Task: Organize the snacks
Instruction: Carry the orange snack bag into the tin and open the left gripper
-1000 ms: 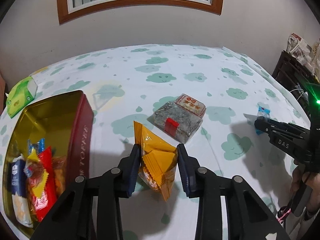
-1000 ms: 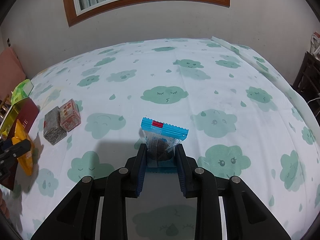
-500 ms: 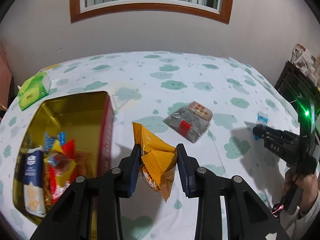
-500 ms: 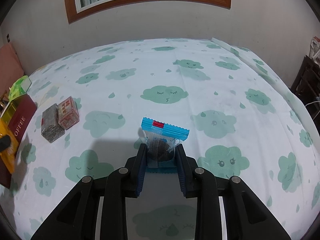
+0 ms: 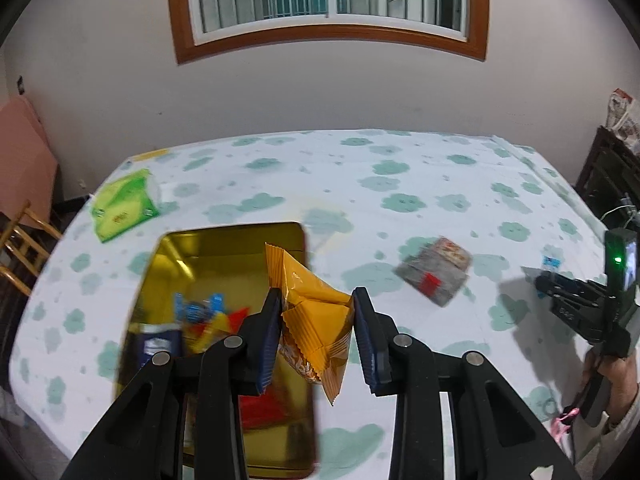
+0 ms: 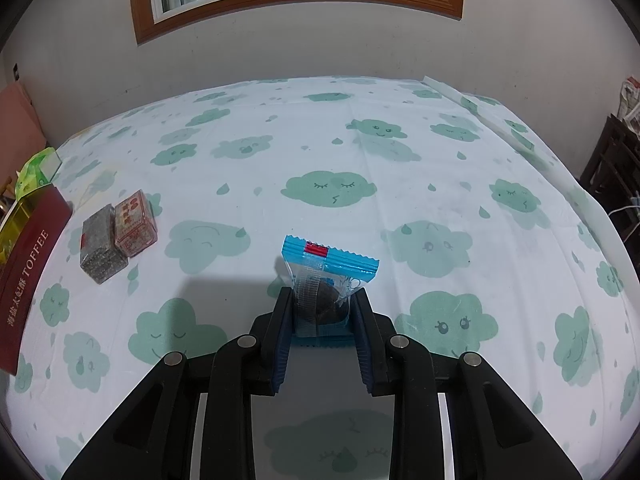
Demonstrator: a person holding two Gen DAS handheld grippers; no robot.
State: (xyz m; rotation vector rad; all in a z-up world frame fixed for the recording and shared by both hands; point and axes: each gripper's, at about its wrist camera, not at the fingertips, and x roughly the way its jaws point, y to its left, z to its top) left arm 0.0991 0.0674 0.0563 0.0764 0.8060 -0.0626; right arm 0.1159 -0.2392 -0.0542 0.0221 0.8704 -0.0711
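Two grippers, each clamped on one snack: the left gripper (image 5: 315, 322) pinches an orange packet (image 5: 312, 320) at frame centre, hanging over the right edge of the gold tin (image 5: 224, 252); the right gripper (image 6: 322, 314) squeezes a blue-topped packet (image 6: 326, 280) at lower centre. One tin, lower left, holds several blurred wrappers, blue, red and yellow. Two brick-shaped packs (image 6: 116, 236) lie touching at mid-left, beside one green packet (image 5: 124, 210) upper left.

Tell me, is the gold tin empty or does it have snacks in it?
Not empty. The open tin has several snack packets at its near end, with bare gold bottom beyond. They are too blurred to count.
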